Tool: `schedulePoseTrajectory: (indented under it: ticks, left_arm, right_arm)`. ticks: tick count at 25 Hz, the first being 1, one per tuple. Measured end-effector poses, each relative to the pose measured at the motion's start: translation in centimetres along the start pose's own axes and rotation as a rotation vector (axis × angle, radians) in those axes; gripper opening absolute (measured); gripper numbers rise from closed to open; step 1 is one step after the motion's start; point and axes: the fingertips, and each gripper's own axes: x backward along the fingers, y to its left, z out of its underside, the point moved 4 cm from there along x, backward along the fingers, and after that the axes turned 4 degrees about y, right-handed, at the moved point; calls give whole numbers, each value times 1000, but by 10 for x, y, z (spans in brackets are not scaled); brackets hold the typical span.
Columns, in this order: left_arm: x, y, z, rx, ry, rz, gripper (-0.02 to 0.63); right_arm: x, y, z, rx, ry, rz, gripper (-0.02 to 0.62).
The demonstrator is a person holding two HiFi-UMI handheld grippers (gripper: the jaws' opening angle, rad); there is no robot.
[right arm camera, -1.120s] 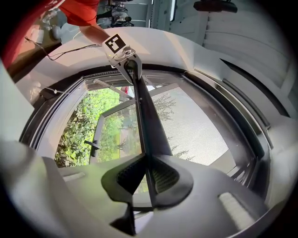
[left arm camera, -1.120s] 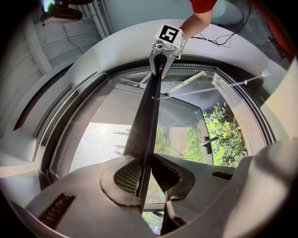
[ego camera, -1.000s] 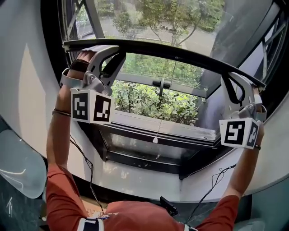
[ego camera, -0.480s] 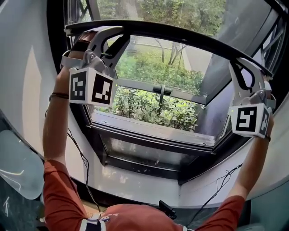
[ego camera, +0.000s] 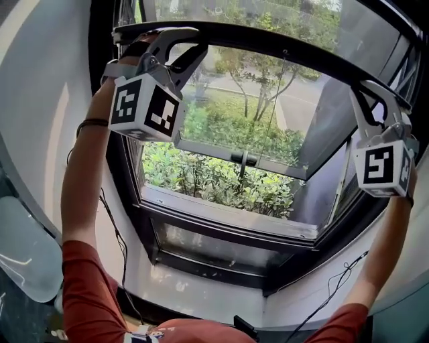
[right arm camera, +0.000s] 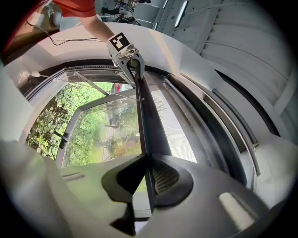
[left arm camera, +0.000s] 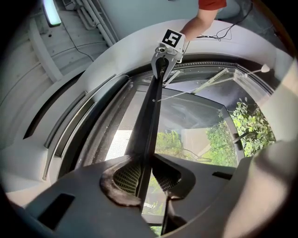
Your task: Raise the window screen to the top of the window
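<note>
The window screen's black bottom bar (ego camera: 281, 48) arches across the top of the head view, with the mesh (ego camera: 228, 15) above it. My left gripper (ego camera: 182, 48) is shut on the bar's left end, its pads clamped on either side of the bar (left arm camera: 150, 116). My right gripper (ego camera: 367, 92) is shut on the right end, pads against the bar (right arm camera: 150, 125). Each gripper view shows the other gripper at the bar's far end: the right gripper (left arm camera: 161, 69) and the left gripper (right arm camera: 136, 66). Both arms reach up high.
Below the bar the black window frame (ego camera: 221, 228) shows, with a casement pane (ego camera: 315, 134) swung outward and its handle (ego camera: 242, 159). A thin pull cord (ego camera: 273, 100) hangs from the bar. Bushes lie outside. Curved white wall (ego camera: 40, 134) flanks the window.
Both grippers have risen with the bar held between them. The bar sits higher in the window, and more of the uncovered opening shows beneath it.
</note>
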Motion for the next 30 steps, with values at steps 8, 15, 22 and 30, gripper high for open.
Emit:
schedulePoseTrajectory:
  ticks: [8,15,22,30]
  left_arm:
    - [-26,51,-6,-31,31,-81,65]
    - [-41,84,-12,-93,67,-184,40]
    - [-53,110,-9,-112,114,-217,40]
    - [-74,149,-15,-104,123,-269,41]
  right_arm:
    - [-21,-51,-6,83,47,84,32]
    - [-33,-85,-10,105,80,140,31]
    - [-49,-110,-13,146,107,158,29]
    - [-63,-150,-15,133,137,185,31]
